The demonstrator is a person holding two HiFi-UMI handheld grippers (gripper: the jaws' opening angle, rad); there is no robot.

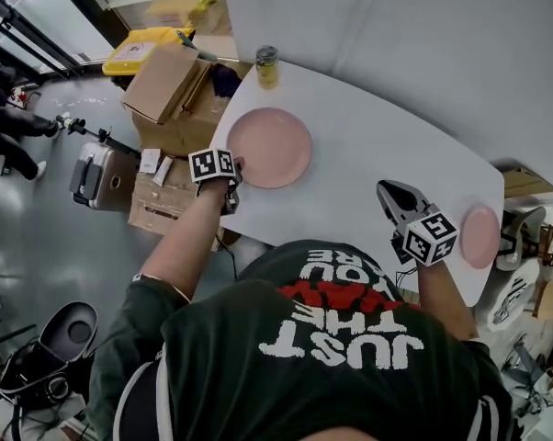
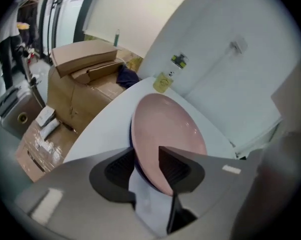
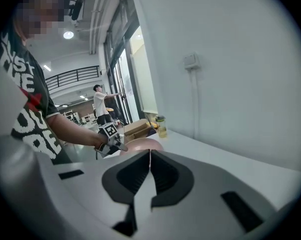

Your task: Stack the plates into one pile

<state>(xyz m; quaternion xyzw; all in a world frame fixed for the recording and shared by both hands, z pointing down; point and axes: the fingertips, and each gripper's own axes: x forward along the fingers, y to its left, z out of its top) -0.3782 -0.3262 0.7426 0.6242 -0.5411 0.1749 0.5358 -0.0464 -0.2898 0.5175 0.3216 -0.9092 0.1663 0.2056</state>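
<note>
Here: large pink plate [image 1: 269, 147] near table [image 1: 368, 145] left edge, small pink plate [image 1: 479, 235] at right edge, bare top between. Left gripper [image 2: 146, 156] parted, large plate's rim between jaws, unpressed. Right gripper [image 3: 149, 156] closed, empty, near small plate.

pink plate [image 2: 163, 129] near rim hidden behind left gripper [image 2: 146, 152] jaw

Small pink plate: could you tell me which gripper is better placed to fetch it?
Right, probably: the right gripper is beside the small pink plate, jaws shut and empty; the left gripper is away at the large plate.
</note>
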